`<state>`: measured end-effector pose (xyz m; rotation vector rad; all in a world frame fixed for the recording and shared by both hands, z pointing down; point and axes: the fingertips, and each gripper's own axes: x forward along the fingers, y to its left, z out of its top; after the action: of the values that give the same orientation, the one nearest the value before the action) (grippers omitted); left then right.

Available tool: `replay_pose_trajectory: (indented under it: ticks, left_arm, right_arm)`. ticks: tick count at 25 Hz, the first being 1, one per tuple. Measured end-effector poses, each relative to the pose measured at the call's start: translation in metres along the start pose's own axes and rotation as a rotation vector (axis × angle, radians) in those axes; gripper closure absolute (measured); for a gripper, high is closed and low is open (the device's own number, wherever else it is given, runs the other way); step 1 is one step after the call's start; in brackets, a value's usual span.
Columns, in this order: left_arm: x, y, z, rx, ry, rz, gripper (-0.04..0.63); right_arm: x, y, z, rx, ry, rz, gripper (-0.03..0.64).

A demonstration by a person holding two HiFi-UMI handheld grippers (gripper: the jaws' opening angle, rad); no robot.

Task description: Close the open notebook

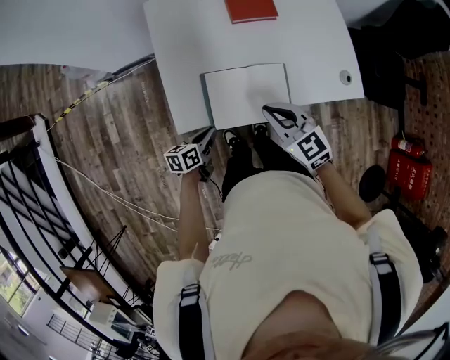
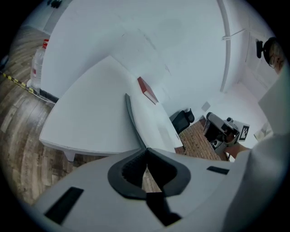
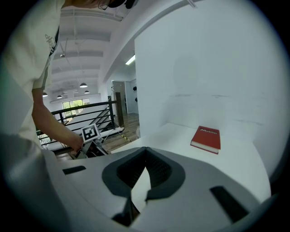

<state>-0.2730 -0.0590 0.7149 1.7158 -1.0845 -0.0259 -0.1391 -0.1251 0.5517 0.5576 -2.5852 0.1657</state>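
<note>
The open, blank white-paged notebook [image 1: 246, 95] lies flat at the near edge of the white worktop [image 1: 316, 49]. The right hand-held gripper [image 1: 273, 112], jaws pressed together, is over its near right corner. The left hand-held gripper [image 1: 209, 133], likewise closed and empty, hangs just off the edge. A red hardback book [image 1: 251, 10] sits farther back, its white lettering too blurred to read.

A white rectangular surface [image 1: 183, 63] stands against a plain white wall [image 3: 217, 54]. Around its near and left edges lies a grey-brown wood-plank floor [image 1: 119, 155], crossed by a yellow-and-black striped tape [image 1: 77, 105]. A black metal railing [image 1: 28, 204] runs well beyond the left edge. Past the right edge, a red fire extinguisher [image 1: 406, 169] and a black office chair [image 2: 183, 120] sit on reddish brick-patterned flooring [image 2: 192, 140]. Round ceiling lamps [image 3: 83, 85] glow overhead, and daylight fills a far window [image 3: 74, 105].
</note>
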Motion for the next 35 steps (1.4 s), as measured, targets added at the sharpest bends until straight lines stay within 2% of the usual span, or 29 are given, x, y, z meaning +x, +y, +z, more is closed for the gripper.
replay_pose_trajectory:
  ticks: [10, 19, 25, 30, 35]
  left_arm:
    - [-0.005, -0.047, 0.024, 0.095, 0.018, 0.059, 0.572]
    - [-0.002, -0.110, 0.037, 0.273, 0.037, 0.064, 0.572]
    - [0.007, -0.138, 0.035, 0.350, 0.023, 0.092, 0.572]
    - [0.018, -0.158, 0.022, 0.368, 0.037, 0.100, 0.572]
    - [0.030, -0.172, 0.015, 0.383, 0.035, 0.111, 0.572]
  right_arm:
    - [-0.014, -0.003, 0.013, 0.003, -0.037, -0.066, 0.609]
    - [-0.034, -0.018, 0.014, 0.016, -0.095, -0.085, 0.609]
    - [-0.053, -0.039, 0.004, 0.047, -0.115, -0.063, 0.609]
    - [-0.073, -0.060, -0.019, 0.129, -0.134, -0.073, 0.609]
    - [-0.087, -0.076, -0.031, 0.143, -0.133, -0.075, 0.609]
